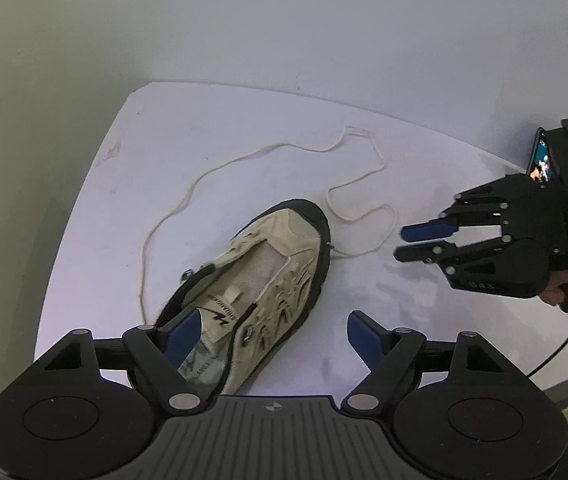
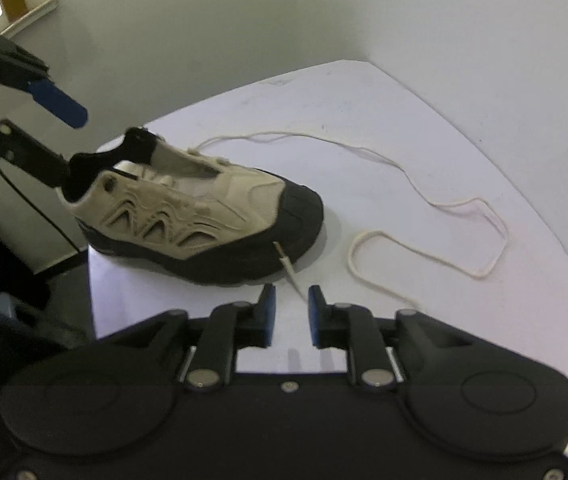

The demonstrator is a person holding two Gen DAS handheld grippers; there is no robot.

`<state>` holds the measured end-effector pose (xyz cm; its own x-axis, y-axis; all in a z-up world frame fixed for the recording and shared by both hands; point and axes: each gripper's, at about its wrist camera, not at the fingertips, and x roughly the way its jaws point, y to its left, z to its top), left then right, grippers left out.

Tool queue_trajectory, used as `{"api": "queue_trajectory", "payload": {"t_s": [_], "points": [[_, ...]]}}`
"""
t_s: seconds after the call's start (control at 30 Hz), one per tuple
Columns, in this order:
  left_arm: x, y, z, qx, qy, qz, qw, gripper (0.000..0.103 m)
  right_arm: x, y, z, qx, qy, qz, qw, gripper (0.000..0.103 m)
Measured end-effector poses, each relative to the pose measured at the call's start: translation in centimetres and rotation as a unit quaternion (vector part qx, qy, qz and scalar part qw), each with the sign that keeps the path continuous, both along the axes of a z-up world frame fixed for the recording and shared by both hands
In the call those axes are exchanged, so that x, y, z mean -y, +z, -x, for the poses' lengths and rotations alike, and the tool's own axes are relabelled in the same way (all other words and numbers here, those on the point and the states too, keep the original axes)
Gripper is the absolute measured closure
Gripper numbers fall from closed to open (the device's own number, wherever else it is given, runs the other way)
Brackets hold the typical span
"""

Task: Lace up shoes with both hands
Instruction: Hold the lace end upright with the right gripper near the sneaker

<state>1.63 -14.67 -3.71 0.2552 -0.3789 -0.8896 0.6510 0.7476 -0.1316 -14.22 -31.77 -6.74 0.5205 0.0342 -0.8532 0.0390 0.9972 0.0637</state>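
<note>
Left wrist view: lacing barely begun. Beige shoe (image 1: 259,280) with black sole lies on the white tabletop (image 1: 187,128), heel end under the left tool (image 1: 271,332), toe pointing away. Eyelets over the tongue look empty; the cream lace (image 1: 187,196) trails loose beyond the toe, seemingly through one front eyelet only. Left tool is wide apart, gripping nothing, one finger at the collar. Right tool (image 1: 404,242) hovers right of the toe, narrow gap, empty.

Right wrist view: shoe sits ahead-left of the right tool (image 2: 291,300). Lace tip (image 2: 290,270) lies just ahead of the parted fingers, not pinched. Nearly all threading left.
</note>
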Motion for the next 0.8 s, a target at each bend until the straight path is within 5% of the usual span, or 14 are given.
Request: {"api": "queue_trajectory", "payload": {"t_s": [0.33, 0.6, 0.8], "points": [[-2.2, 0.9, 1.7, 0.001, 0.002, 0.049, 0.9988, 0.027, -3.9, 1.2, 1.0, -0.028, 0.04, 0.058, 0.997, 0.076], [-0.6, 0.1, 2.5, 0.016, 0.06, 0.055, 0.9965, 0.027, -2.1, 0.3, 0.6, 0.009, 0.09, 0.094, 0.991, 0.072], [2.6, -1.1, 2.0, 0.023, 0.104, 0.037, 0.9936, 0.027, 0.2, -2.5, 0.8, 0.014, 0.121, 0.074, 0.99, 0.069]]}}
